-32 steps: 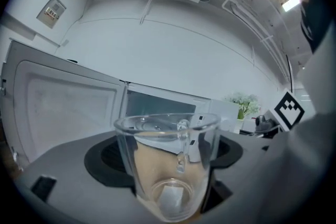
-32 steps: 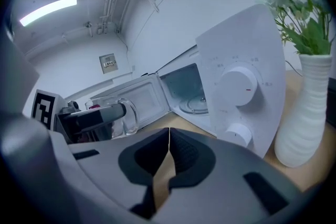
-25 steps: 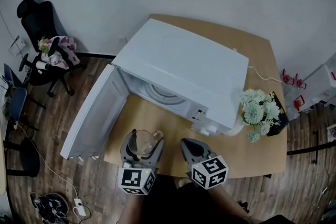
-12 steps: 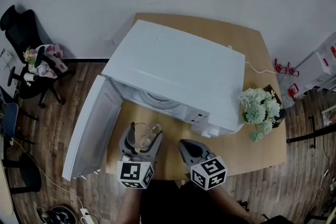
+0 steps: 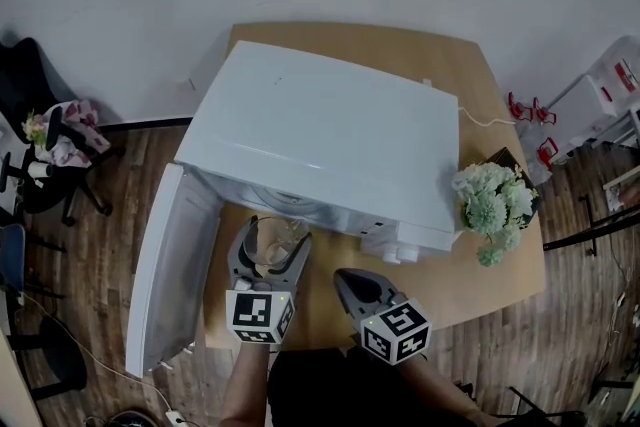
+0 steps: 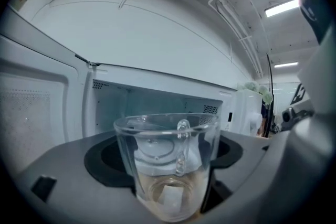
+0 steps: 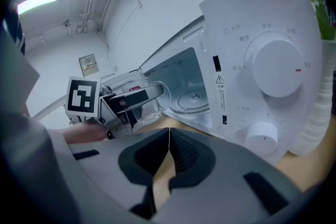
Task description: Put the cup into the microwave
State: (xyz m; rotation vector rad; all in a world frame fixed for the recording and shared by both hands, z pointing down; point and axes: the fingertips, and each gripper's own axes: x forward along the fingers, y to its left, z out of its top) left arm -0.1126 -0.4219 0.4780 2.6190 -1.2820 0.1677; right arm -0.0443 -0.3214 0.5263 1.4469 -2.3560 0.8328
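Left gripper (image 5: 273, 240): your jaws clamp the clear glass handled cup (image 6: 167, 162), now closer than a second ago to the open white microwave (image 5: 330, 140) at twelve o'clock; cup not yet inside. Right gripper (image 5: 345, 278): jaws together, empty, at three o'clock of the cup.

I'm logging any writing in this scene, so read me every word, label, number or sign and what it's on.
Nothing reads clearly enough to quote.
Microwave panel: small print around the upper dial, too small to read.
Warning triangle sticker on that panel: print below it unreadable.
Cube on the left tool and cube on the right tool: square black-and-white markers, no words.
Cup in the left tool: no print visible.
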